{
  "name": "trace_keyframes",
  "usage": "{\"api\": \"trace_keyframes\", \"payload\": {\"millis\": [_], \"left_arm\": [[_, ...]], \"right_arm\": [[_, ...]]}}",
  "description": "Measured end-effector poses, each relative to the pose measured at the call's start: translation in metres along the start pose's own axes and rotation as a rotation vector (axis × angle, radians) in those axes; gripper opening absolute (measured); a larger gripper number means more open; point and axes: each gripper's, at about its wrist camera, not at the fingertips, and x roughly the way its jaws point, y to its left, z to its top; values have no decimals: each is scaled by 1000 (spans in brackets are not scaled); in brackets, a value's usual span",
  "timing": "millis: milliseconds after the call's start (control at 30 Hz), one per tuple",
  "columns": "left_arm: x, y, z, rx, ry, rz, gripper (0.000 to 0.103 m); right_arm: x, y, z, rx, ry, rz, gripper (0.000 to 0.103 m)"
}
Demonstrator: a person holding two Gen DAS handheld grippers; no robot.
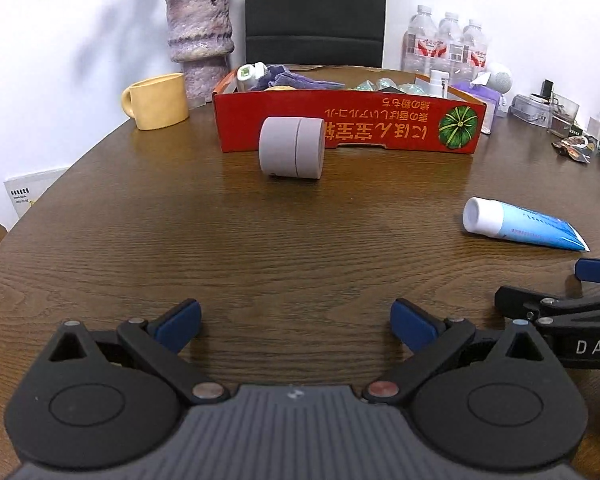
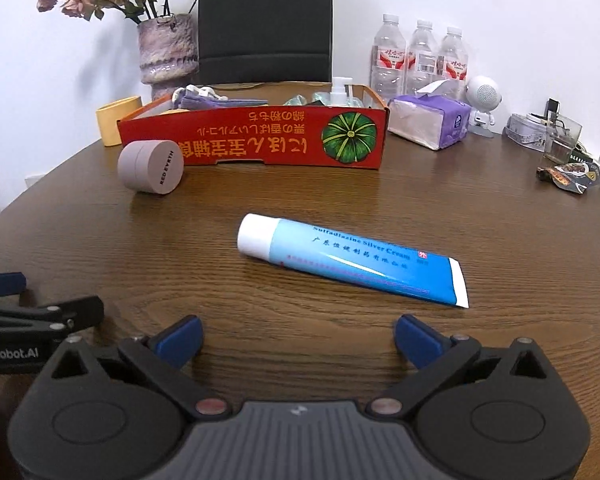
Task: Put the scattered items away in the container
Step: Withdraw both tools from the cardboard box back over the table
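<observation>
**A:** Which step are they on, from where you stand?

**B:** The reach, I'd say. Both claws hang low over the near edge of the table point(image 2: 500, 184), and neither has anything in it. The right claw point(image 2: 298, 340) has its jaws spread wide, nothing between them; the left claw point(image 1: 296, 322) is spread apart and empty too.

**A:** And what's left lying out?

**B:** Two things. A blue tube point(image 2: 352, 262) lies flat towards the middle of the table, just ahead of the right claw, white cap pointing to the left edge. A grey round jar point(image 1: 292, 147) lies on its side further back, just in front of the red box point(image 2: 260, 140), which sits at the far edge and already holds a cloth, a pump bottle and some other bits.

**A:** So the next move?

**B:** My guess is the right claw goes for the tube. It lies crosswise to the jaws, so the claw would need to come forward and drop over its body, then close gently; it looks soft. The jar may roll if nudged.

**A:** Can you read anything?

**B:** The tube says "Sulfadiazine Silver Cream", with Chinese lettering below. The jar's lid reads "RED EARTH". The box carries upside-down Japanese script and a green pumpkin picture. The left claw's arm shows "nRobot.AI".
</observation>
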Motion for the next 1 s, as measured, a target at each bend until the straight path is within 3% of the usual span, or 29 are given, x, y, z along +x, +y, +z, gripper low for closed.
{"api": "trace_keyframes", "payload": {"millis": [1000], "left_arm": [[0, -1, 1, 8, 2, -17, 103]], "right_arm": [[-2, 2, -2, 10, -1, -8, 103]]}}
